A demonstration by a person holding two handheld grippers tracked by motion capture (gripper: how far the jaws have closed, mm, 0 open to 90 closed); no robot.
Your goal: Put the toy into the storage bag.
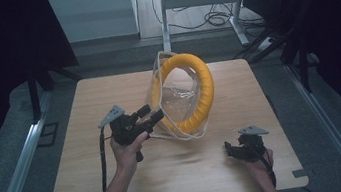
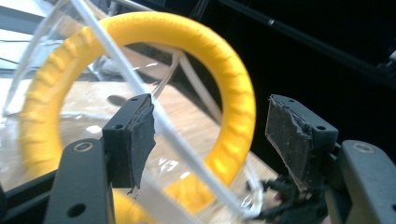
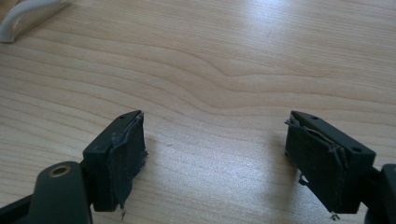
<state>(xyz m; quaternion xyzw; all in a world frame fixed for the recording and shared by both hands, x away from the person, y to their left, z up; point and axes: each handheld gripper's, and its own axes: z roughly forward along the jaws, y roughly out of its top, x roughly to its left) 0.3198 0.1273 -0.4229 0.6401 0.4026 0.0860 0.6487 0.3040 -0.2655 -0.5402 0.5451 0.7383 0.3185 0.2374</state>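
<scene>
My left claw [image 1: 157,115] gapes released at frame centre, the clear bag's [image 1: 174,100] white trim [image 2: 154,116] between its jaws beside the upright yellow ring [image 1: 193,93]. Closing carelessly could topple it, I judge. My right claw [image 1: 234,148], lower right, sits released over bare table [image 1: 120,184].

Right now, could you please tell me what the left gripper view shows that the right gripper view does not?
The left gripper view alone shows the yellow ring inside its clear plastic bag, with the bag's white edge strip running between the open jaws of the left gripper, close by one pad. The right gripper view alone shows a white rounded edge at its top corner and the right gripper, jaws open over bare wood. Both show the wooden table and wide-open black jaws.
</scene>
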